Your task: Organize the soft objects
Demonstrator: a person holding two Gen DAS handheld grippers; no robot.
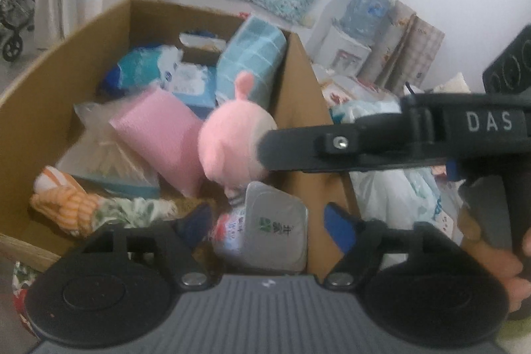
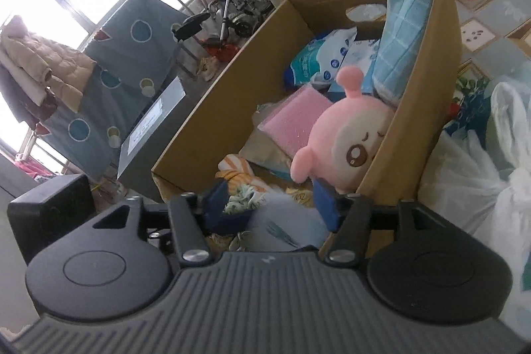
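Left to right across the left wrist view, the cardboard box [image 1: 43,121] stands open and well filled. At its near left corner lies an orange striped cloth [image 1: 66,204]. Further in are a clear bag [image 1: 109,155], a pink sponge [image 1: 159,138] and, behind them, blue-and-white packets [image 1: 149,68]. A pink plush toy [image 1: 229,145] rests against the right wall, with a folded blue towel [image 1: 252,55] upright behind it. A foil-topped pack [image 1: 275,228] sits at the near right corner.

Progress, as a judgement: most soft objects are already inside the box, the plush among them. White plastic bags [image 1: 398,194] and other clutter outside the right wall suggest that some sorting is left.

The left gripper [image 1: 268,221] hangs over the near edge with its blue fingers spread. The foil-topped pack shows in the gap, but the pads do not press on it.

The right gripper [image 1: 332,145] enters from the right, its finger tip overlapping the plush; whether they touch cannot be told. In the right wrist view the right gripper [image 2: 268,204] is likewise spread. A pale blue fuzzy item [image 2: 288,221] lies between the fingers, and the plush [image 2: 348,141] sits just beyond the right-hand finger; nothing is pinched.
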